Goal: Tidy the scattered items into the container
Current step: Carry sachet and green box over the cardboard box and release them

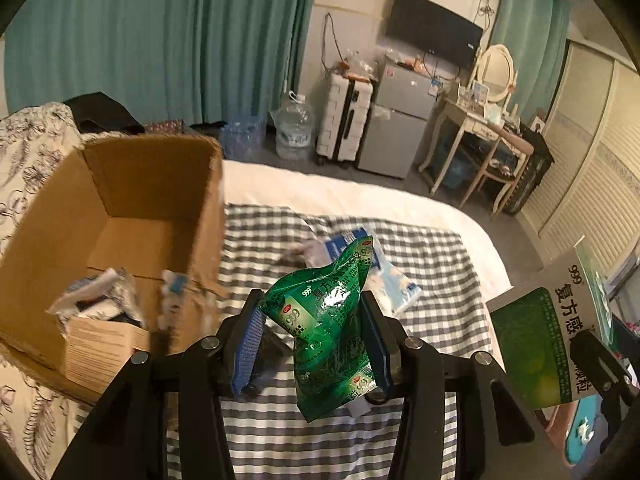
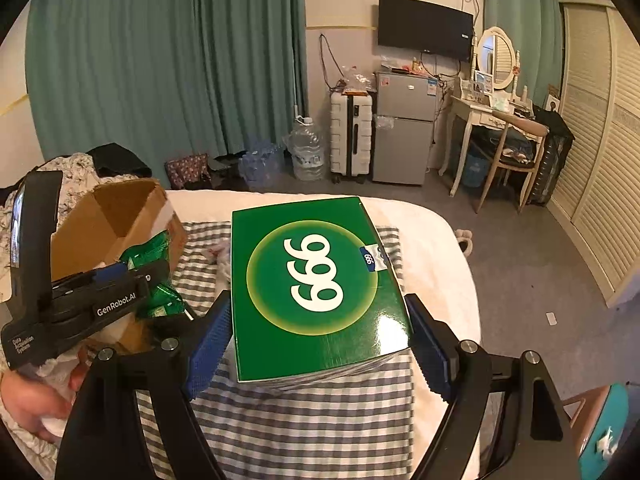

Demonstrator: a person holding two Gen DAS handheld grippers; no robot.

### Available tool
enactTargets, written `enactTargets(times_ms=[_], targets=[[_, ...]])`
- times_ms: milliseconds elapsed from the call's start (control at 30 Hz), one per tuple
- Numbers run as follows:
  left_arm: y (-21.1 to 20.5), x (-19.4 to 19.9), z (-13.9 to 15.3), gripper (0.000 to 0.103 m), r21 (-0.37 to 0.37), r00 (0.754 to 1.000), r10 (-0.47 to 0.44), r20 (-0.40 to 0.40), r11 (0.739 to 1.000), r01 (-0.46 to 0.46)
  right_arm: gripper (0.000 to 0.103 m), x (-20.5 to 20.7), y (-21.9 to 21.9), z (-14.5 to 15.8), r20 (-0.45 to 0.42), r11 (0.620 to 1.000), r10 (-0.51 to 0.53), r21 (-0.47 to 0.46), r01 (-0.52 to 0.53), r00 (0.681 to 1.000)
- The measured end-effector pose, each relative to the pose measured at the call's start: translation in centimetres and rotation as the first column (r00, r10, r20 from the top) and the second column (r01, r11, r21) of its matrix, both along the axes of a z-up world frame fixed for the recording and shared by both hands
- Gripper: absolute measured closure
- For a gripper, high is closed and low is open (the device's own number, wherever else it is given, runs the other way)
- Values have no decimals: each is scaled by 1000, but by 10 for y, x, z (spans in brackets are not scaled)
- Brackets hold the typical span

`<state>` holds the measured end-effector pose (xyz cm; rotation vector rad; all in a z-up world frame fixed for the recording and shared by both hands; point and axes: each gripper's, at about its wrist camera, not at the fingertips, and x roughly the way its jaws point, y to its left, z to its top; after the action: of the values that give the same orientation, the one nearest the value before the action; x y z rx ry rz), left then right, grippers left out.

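Note:
My left gripper (image 1: 312,312) is shut on a crumpled green foil sachet (image 1: 332,344) and holds it above the checked cloth (image 1: 432,264), just right of the open cardboard box (image 1: 120,184). Several packets and a small carton lie in the box. My right gripper (image 2: 318,308) is shut on a flat green "999" medicine box (image 2: 316,280), which is lifted off the bed. That medicine box (image 1: 528,348) also shows at the right edge of the left wrist view. In the right wrist view, the left gripper (image 2: 148,276) with its sachet (image 2: 160,300) hangs beside the cardboard box (image 2: 108,216).
A blue-and-white packet (image 1: 384,276) lies on the cloth beyond the sachet. A floral quilt (image 1: 36,152) lies behind and left of the cardboard box. The white bed (image 2: 440,280) ends at bare floor, with a suitcase (image 2: 350,136), fridge (image 2: 404,128) and dressing table (image 2: 488,120) beyond. A hand (image 2: 32,404) grips the left gripper's handle.

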<state>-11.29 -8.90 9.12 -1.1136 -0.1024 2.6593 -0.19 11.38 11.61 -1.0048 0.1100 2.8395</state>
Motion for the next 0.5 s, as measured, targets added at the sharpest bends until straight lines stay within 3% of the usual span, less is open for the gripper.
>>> enactTargets(times_ms=[267,500], targets=[[-45,-3,31,55,52,994,76,-80,996,-72,21,-16,-52,22,-39,998,54,15,-53,998],[-88,-16,35,55,129,989,137,-57,983,-129,21,-44,-100,35,-80,994,108,-15,-110,991]])
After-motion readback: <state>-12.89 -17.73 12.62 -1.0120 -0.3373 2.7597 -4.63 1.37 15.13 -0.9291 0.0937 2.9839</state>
